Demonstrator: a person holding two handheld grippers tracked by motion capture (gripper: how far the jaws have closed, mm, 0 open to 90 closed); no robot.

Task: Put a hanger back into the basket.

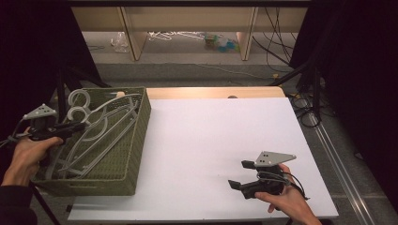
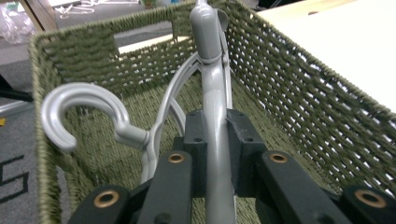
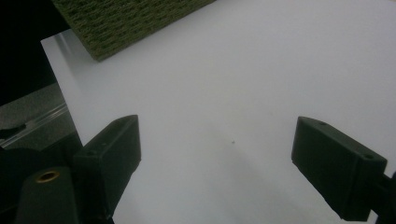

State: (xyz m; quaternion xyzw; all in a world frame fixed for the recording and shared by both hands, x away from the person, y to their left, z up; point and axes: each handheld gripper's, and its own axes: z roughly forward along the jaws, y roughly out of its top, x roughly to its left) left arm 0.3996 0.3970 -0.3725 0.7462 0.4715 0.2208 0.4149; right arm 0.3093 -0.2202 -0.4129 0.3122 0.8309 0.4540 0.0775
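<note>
Pinching a grey plastic hanger [image 2: 215, 116] between its two black jaws, the left gripper [image 1: 65, 127] sits over the left rim of the woven green basket [image 1: 136, 140], at about nine o'clock on the table; in the left gripper view the hanger's shaft runs straight up between the jaws toward twelve o'clock, its long axis in line with the gripper's own, so a pull back along that line looks like the natural way to draw it free; a second hanger's hook [image 2: 79, 109] curls at about ten o'clock from the jaws, just beside the gripped shaft, and whether the two are tangled lower down I cannot tell; several more grey hangers [image 1: 101, 136] lie heaped in the basket, long sides running roughly from seven to one o'clock in the high view; the right gripper [image 1: 241, 180] rests at about five o'clock on the white table [image 1: 211, 131], jaws spread wide over bare surface and pointing toward the basket, well apart from it; the left hand [image 1: 28, 154] is plainly the nearer to the hangers.
</note>
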